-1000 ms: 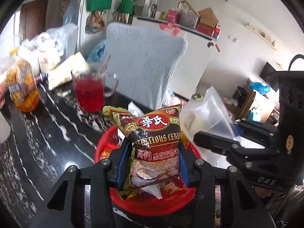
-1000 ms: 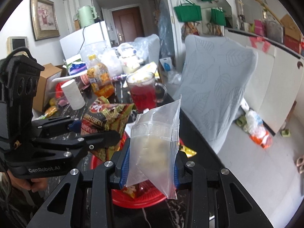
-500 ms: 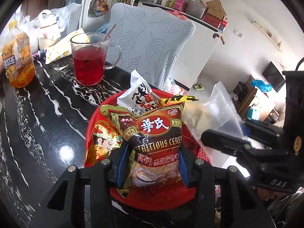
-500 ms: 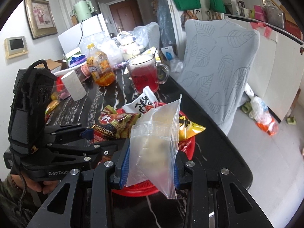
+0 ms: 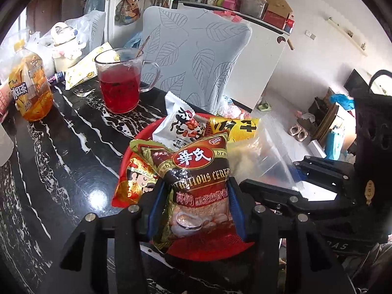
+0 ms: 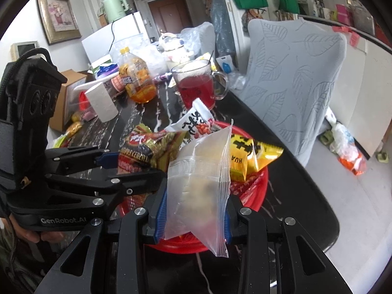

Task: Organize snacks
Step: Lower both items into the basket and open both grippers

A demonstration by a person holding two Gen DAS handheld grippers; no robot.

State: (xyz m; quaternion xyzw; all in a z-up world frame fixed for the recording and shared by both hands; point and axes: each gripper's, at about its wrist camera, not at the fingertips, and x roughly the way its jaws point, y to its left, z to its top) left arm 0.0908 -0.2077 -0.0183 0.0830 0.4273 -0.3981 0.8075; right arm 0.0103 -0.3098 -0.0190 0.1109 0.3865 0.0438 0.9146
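Black marbled bench (image 5: 61,152) fills the left wrist view, where the left gripper (image 5: 196,210) has its jaws opening with the cereal bag (image 5: 198,178) between them over the red basket (image 5: 137,144), a mug of red drink (image 5: 120,83) and a bottle (image 5: 30,85) behind. From the right wrist, the right gripper (image 6: 193,210) has its jaws clamped on a clear zip bag (image 6: 201,186) above the same basket (image 6: 259,183) near the bench's edge, a leaf-patterned chair (image 6: 294,78) just beyond.

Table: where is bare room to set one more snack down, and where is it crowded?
Bare tabletop lies left of the red basket, between it, the tea bottle and the red drink mug. Another bare strip lies between the basket and the table's right edge. The basket itself and the far end behind the mug are crowded.
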